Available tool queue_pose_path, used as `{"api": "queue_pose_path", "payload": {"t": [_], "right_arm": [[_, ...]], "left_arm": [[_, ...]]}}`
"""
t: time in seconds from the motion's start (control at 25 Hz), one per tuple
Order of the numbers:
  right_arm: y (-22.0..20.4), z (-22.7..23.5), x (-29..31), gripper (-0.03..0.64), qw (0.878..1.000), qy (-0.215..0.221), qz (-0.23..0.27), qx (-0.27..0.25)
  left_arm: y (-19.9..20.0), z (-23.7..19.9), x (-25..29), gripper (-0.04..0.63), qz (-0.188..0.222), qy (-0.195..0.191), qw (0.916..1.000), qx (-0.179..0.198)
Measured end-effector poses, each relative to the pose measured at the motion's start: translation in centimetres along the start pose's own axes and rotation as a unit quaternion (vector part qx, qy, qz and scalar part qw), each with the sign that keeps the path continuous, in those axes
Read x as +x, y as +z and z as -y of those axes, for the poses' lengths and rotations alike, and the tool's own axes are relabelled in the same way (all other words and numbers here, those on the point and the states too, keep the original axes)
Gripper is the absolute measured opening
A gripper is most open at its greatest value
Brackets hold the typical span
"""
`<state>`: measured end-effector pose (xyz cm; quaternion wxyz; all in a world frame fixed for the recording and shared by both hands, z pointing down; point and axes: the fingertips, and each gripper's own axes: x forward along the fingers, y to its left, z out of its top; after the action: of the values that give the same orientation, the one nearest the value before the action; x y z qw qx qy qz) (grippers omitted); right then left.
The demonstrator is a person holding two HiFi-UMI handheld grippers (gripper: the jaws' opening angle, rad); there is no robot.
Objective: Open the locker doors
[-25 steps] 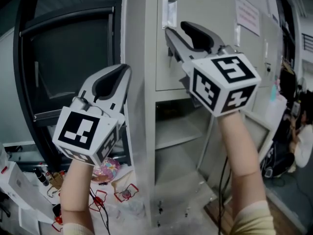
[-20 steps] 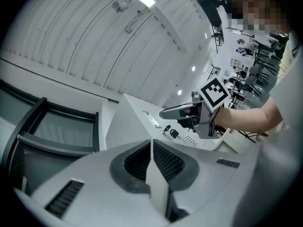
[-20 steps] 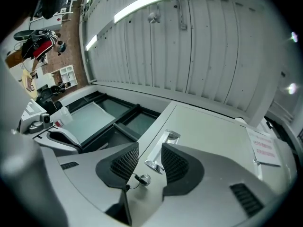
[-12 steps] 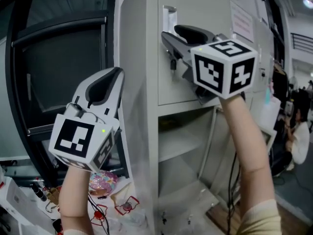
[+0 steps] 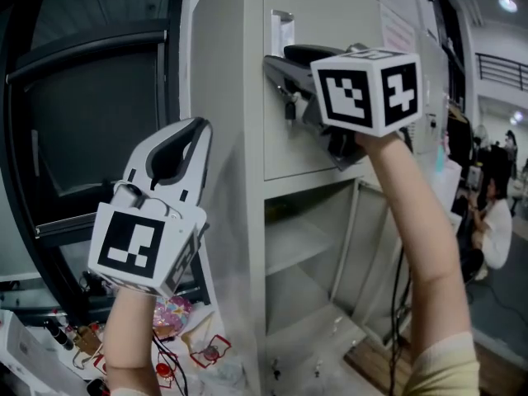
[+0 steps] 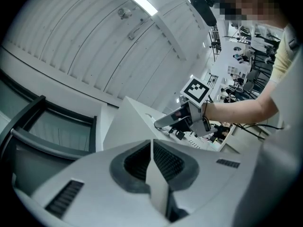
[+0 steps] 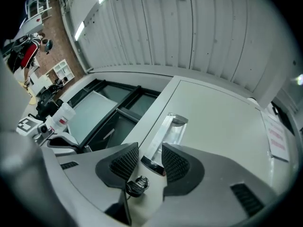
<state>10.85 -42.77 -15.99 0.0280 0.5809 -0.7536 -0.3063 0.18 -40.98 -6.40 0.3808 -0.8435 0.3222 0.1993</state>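
The grey locker's upper door [image 5: 330, 122] is closed, with a recessed metal handle [image 5: 282, 30] near its left edge and a key lock [image 5: 290, 106] below it. My right gripper [image 5: 271, 63] is held level against that door just under the handle. In the right gripper view it [image 7: 150, 156] is open, the handle's lower end [image 7: 154, 161] lies between the pads untouched, and the lock [image 7: 136, 184] sits just below. My left gripper [image 5: 200, 126] points up left of the locker, shut and holding nothing; its jaws [image 6: 152, 143] meet in the left gripper view.
The lower compartment stands open with a shelf [image 5: 297, 242] inside and its door [image 5: 433, 209] swung out to the right. A dark window frame [image 5: 82, 97] is on the left. Clutter [image 5: 177, 337] lies on the floor. A person [image 5: 495, 229] sits far right.
My right gripper has risen and levelled out against the upper door below the handle. The left gripper has stayed about where it was, still shut.
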Motion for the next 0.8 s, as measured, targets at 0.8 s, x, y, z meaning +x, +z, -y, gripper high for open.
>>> {"api": "queue_pose_path", "payload": {"t": [0.8], "right_arm": [[0.4,-1.0,-0.2,0.137,0.999,0.006,-0.024,0.02]], "left_arm": [[-0.7,1.9,0.2,0.005,0.016,-0.035,0.9988,-0.03]]}}
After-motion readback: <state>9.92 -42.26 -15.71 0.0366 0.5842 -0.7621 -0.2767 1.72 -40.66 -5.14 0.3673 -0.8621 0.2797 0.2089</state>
